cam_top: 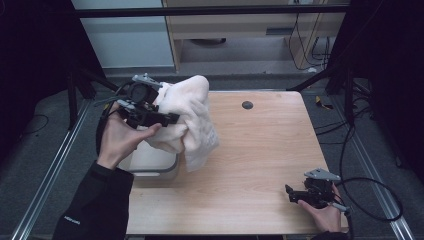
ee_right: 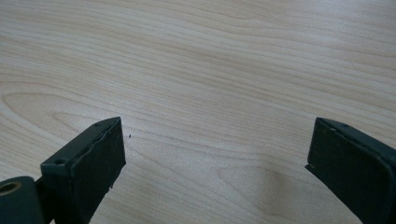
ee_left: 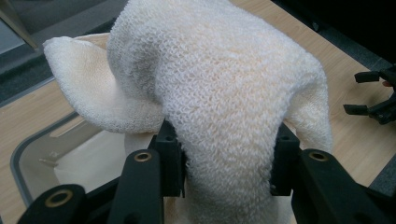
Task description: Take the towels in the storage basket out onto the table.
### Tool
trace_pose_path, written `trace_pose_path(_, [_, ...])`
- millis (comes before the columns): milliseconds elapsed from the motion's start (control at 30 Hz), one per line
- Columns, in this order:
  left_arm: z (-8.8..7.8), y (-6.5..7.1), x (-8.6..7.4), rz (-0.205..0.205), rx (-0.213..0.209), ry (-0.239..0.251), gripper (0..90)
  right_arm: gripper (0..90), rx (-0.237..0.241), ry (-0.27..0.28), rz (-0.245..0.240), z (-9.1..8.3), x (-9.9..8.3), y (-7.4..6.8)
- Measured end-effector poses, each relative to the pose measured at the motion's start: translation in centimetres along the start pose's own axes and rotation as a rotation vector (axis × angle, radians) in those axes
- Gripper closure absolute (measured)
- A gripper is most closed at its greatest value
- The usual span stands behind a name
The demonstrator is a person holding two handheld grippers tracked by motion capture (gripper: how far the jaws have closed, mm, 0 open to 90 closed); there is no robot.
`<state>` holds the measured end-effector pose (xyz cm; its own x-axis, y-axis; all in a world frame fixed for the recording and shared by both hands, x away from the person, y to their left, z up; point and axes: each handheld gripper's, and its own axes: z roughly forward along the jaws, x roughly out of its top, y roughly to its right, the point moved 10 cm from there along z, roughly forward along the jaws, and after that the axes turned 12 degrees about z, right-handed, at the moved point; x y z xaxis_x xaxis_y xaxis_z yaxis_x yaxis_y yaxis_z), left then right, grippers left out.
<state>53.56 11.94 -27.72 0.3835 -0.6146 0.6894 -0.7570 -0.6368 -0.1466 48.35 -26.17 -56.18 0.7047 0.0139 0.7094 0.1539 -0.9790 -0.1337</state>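
One towel [cam_top: 190, 117] in play. My left gripper [cam_top: 167, 119] is clamped on a thick bunch of it, holding it up over the white bin [cam_top: 150, 162] at the table's [cam_top: 260, 150] left edge, one end draping beside the rim. It's lifted, not yet put anywhere. My right gripper [cam_top: 290, 194] rests on the wood, jaws wide, holding nothing.

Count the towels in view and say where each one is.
1: a cream towel clamped in the left gripper, hanging over the white bin at the table's left edge. More may lie hidden inside the bin.
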Motion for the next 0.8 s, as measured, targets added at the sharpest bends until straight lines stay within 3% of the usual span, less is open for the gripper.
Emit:
trace_pose_path(167, [1.0, 0.9, 0.7, 0.016, -0.015, 0.0, 57.8, 4.1, 0.001, -0.001, 0.0, 0.0, 0.0, 0.0])
trace_pose_path(467, [4.2, 3.5, 1.9, 0.056, -0.052, -0.002, 57.7, 4.3, 0.005, 0.004, 0.004, -0.1, 0.1, 0.0])
trace_pose_path(800, [6.9, 5.1, 2.1, 0.075, -0.072, -0.018, 57.5, 4.3, 0.007, 0.005, 0.007, -0.2, 0.1, 0.0])
